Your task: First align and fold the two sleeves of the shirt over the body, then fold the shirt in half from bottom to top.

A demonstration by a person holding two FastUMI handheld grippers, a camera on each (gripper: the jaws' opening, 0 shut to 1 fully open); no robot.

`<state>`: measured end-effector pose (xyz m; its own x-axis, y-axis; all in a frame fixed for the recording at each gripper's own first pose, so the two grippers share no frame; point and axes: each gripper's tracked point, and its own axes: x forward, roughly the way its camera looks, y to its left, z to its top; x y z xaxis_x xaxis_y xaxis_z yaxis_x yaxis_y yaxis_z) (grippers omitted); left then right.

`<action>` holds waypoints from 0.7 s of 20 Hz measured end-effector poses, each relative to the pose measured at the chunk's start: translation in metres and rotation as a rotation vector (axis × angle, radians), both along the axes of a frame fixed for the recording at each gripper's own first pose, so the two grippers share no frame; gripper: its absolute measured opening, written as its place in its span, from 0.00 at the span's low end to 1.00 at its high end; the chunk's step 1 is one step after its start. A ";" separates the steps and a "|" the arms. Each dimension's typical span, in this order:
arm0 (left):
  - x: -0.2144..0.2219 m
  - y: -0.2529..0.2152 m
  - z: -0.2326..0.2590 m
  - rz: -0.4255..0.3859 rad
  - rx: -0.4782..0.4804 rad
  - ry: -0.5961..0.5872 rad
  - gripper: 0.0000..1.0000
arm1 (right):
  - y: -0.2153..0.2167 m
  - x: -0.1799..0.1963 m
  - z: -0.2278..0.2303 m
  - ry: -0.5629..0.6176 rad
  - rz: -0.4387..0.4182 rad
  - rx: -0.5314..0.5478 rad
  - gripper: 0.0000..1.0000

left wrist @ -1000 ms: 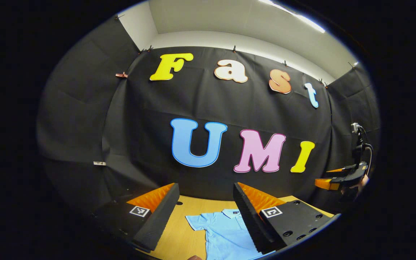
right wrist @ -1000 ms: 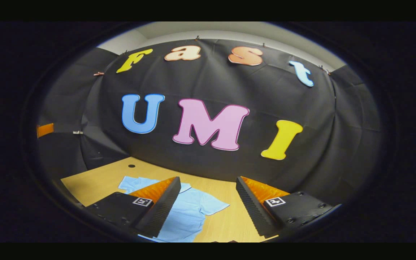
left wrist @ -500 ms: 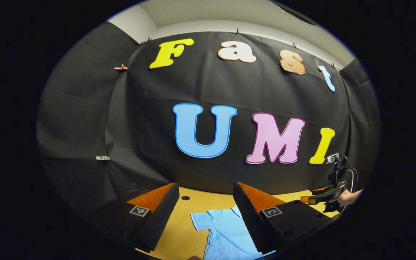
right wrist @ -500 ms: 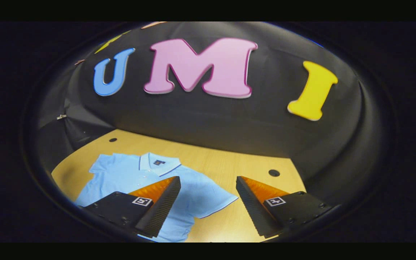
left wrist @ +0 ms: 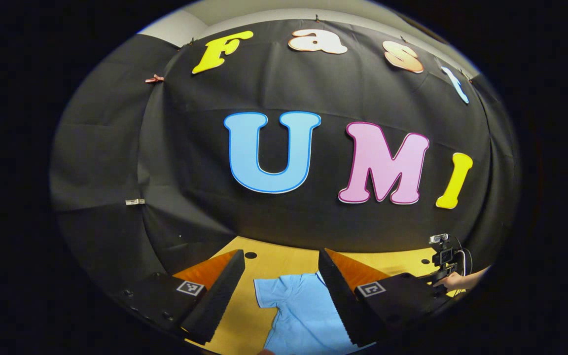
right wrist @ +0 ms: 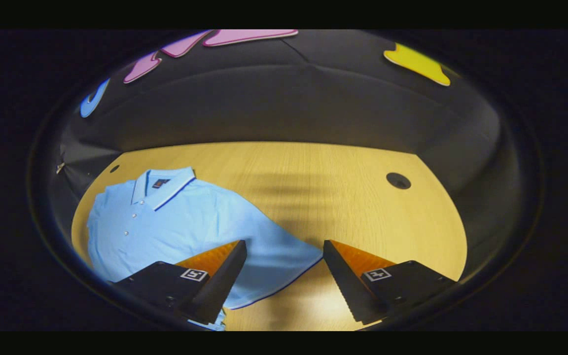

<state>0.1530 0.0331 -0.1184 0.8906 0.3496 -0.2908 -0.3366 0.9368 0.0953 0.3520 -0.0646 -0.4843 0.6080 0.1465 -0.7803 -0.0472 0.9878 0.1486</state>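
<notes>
A light wooden table (right wrist: pixel 343 197) carries a light-blue short-sleeved polo shirt (right wrist: pixel 180 231), lying flat on its left part, unfolded. The right gripper (right wrist: pixel 284 246) hangs above its sleeve, fingers spread apart. The left gripper (left wrist: pixel 281 256) likewise gapes, empty, above the shirt (left wrist: pixel 294 315).

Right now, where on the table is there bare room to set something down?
The wooden table is bare right of the light blue polo shirt, from its sleeve out to the round cable hole and back to the booth wall. The shirt's side is crowded, reaching almost to the table edge.
</notes>
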 end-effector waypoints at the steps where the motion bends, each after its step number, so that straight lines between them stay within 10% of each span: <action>1: 0.002 -0.003 -0.004 0.004 0.008 0.009 0.96 | -0.001 -0.005 -0.010 0.040 0.001 -0.006 0.98; 2: 0.004 -0.005 -0.007 0.008 0.013 0.018 0.96 | 0.001 0.003 -0.007 -0.007 0.016 -0.012 0.97; 7: 0.013 -0.019 -0.017 0.000 0.011 0.028 0.96 | 0.022 0.009 -0.006 -0.016 0.030 0.028 0.07; 8: 0.015 -0.021 -0.017 -0.011 0.003 0.027 0.96 | 0.020 0.009 -0.007 -0.003 0.018 0.037 0.18; 14: 0.015 0.003 -0.013 -0.061 -0.035 0.016 0.96 | 0.059 0.023 0.067 -0.107 -0.009 0.158 0.07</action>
<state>0.1678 0.0362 -0.1317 0.9051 0.2845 -0.3160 -0.2778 0.9583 0.0670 0.3750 -0.0057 -0.4177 0.6880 0.2561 -0.6791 -0.0620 0.9530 0.2965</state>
